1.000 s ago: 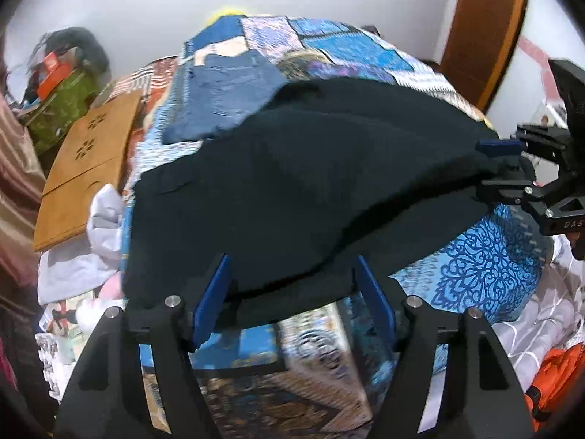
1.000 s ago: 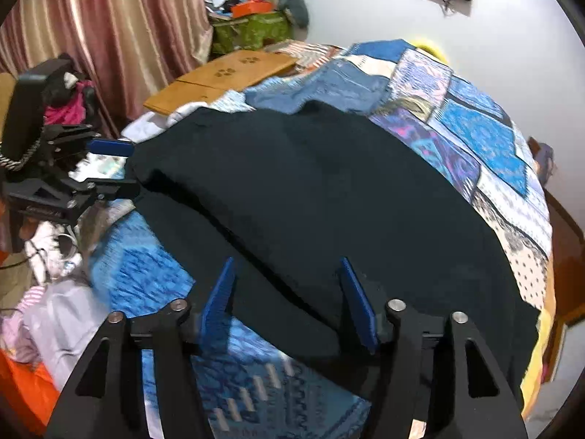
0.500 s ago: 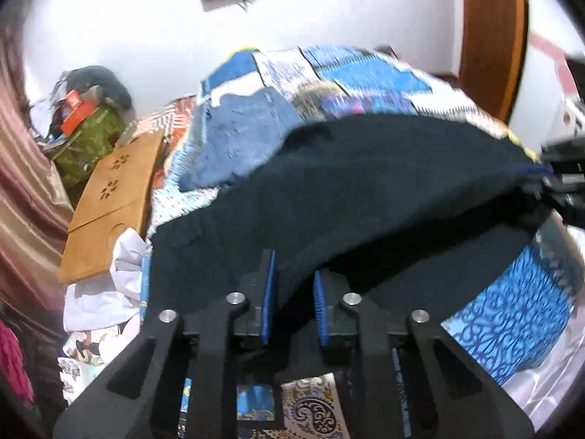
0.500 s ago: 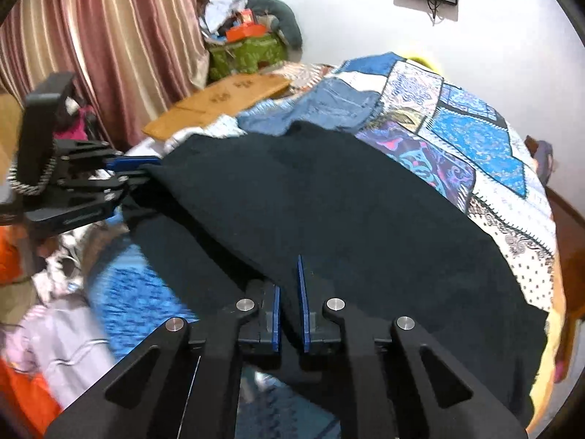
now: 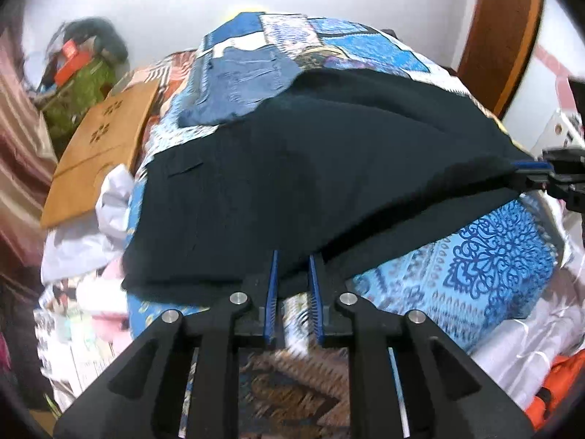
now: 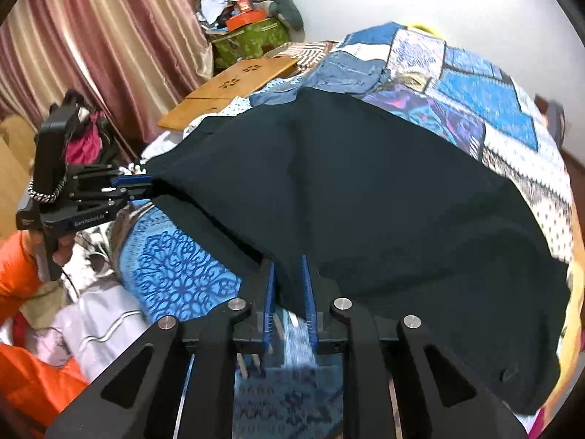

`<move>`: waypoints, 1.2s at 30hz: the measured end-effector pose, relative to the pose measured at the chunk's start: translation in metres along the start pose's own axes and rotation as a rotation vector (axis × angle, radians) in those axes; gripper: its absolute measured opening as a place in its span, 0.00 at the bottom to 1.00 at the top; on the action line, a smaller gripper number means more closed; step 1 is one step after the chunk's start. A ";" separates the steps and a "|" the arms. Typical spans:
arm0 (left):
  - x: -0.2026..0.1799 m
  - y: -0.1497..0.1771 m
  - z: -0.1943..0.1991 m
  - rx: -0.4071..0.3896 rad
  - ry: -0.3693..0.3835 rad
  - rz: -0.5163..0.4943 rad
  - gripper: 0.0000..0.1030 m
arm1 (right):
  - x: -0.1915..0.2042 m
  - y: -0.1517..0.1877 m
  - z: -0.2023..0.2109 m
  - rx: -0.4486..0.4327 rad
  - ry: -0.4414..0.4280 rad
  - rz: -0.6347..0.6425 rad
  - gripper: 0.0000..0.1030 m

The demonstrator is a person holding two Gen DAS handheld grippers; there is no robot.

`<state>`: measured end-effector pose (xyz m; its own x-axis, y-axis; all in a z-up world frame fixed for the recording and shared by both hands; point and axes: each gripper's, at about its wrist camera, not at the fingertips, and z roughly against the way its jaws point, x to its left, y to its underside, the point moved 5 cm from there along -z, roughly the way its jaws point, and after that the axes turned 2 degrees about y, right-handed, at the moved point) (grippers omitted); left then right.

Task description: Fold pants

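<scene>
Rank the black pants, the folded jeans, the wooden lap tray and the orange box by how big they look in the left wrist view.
1. black pants, by far the largest, though nearest the camera
2. and 3. wooden lap tray and folded jeans, too alike to rank
4. orange box, smallest, but also farthest away

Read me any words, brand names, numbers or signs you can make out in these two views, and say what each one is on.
"GenRobot.AI": white lettering on the black side of the left gripper, seen in the right wrist view.
The orange box on the pile by the curtain has a printed label, too blurred to read.
The white packaging at the right edge of the left wrist view has markings, too small to read.
Nothing else is readable.
</scene>
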<state>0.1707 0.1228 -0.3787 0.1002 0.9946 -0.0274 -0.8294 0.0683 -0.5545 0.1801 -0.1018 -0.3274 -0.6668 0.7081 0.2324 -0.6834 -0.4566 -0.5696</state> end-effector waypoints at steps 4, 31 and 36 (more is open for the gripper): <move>0.043 -0.001 0.024 -0.030 -0.045 0.105 0.19 | -0.015 0.012 0.024 -0.032 0.029 -0.069 0.21; 0.113 0.000 -0.054 0.159 -0.274 0.333 0.30 | -0.212 0.148 0.096 -0.149 0.448 -0.745 0.25; 0.105 -0.010 -0.044 0.133 -0.384 0.247 0.14 | -0.204 0.138 0.085 -0.108 0.497 -0.617 0.07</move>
<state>0.2136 0.2235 -0.4129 -0.2988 0.9374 0.1786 -0.8686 -0.1897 -0.4578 0.1968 -0.3553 -0.3870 0.0498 0.9848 0.1667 -0.8363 0.1323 -0.5320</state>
